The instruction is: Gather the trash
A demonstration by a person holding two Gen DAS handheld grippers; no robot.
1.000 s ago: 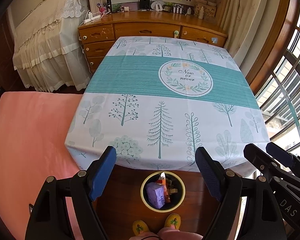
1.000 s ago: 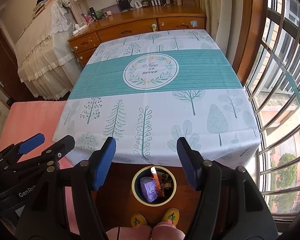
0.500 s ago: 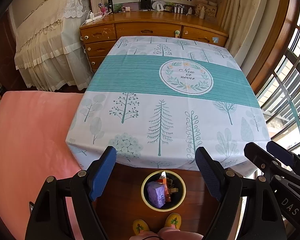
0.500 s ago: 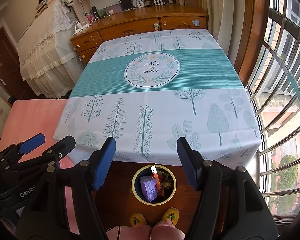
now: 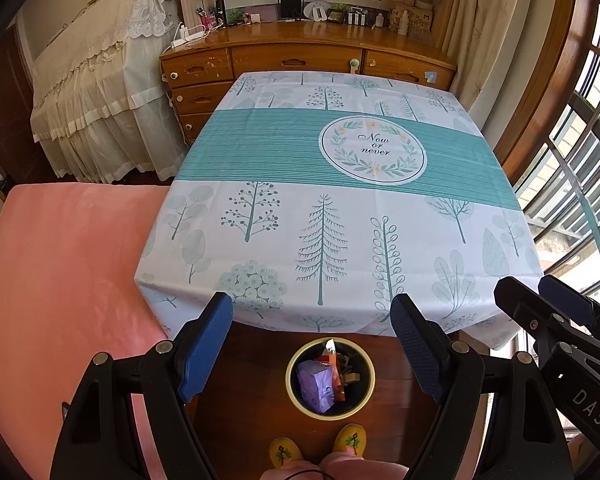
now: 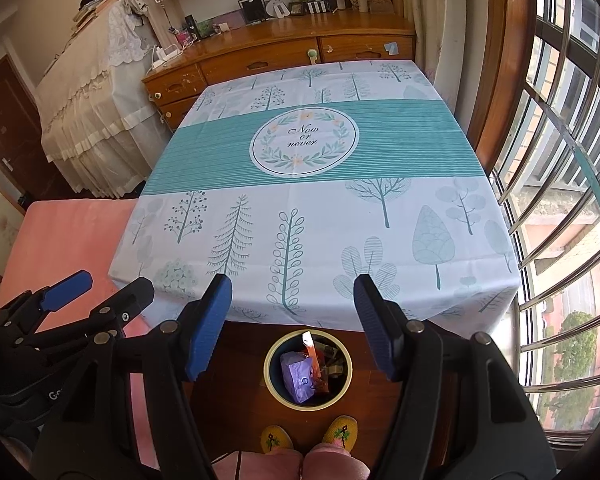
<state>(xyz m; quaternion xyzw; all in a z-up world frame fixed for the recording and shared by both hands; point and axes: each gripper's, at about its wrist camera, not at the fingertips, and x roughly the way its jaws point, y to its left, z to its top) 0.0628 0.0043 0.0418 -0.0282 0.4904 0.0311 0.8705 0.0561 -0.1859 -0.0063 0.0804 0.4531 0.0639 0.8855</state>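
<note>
Left wrist view: the left gripper (image 5: 312,316) is held above the near edge of the table (image 5: 340,220), jaws wide apart, nothing between the blue pads (image 5: 203,344). Below the gap, on the dark wood floor, a round bin (image 5: 300,396) with a pale yellow rim stands just in front of the table's near edge. Trash sits inside it: a purple wrapper (image 5: 316,384) and orange packets (image 5: 334,364). The printed tablecloth (image 5: 259,152), a teal band with a "Now or never" wreath, lies bare. A pink mattress (image 5: 59,280) is to the left; yellow slippers (image 5: 350,438) are near the bin. The right gripper (image 5: 540,296) shows at the right edge. Right wrist view: the right gripper (image 6: 291,312) is likewise released, with empty air between its pads (image 6: 374,332). The same bin (image 6: 275,384) lies below the gap, trash (image 6: 300,376) inside. The left gripper (image 6: 99,284) shows at lower left. A wooden dresser (image 6: 259,60) stands at the far end and a barred window (image 6: 560,160) is at right.
</note>
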